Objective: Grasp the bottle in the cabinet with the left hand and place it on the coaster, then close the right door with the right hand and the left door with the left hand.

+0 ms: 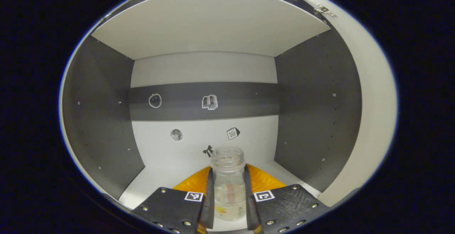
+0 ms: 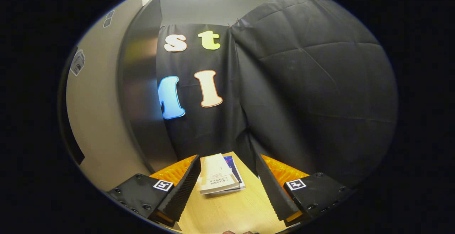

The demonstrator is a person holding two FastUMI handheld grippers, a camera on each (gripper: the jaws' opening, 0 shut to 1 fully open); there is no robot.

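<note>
Grey cabinet [image 1: 316,102] walls surround the clear bottle [image 1: 229,184], upright on the shelf floor (cap off), pinched between the left tongs [image 1: 229,200]. Grasp seems made; next, lift out toward the coaster. Right tongs [image 2: 227,187] hang spread above the bench [image 2: 231,212].

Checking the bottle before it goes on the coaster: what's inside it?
The clear bottle, lidless and held between the left claw fingers, shows a faint reddish shape and a yellowish patch low down. Whether these are inside or printed on it, I cannot tell; the fingers cover its sides.
</note>
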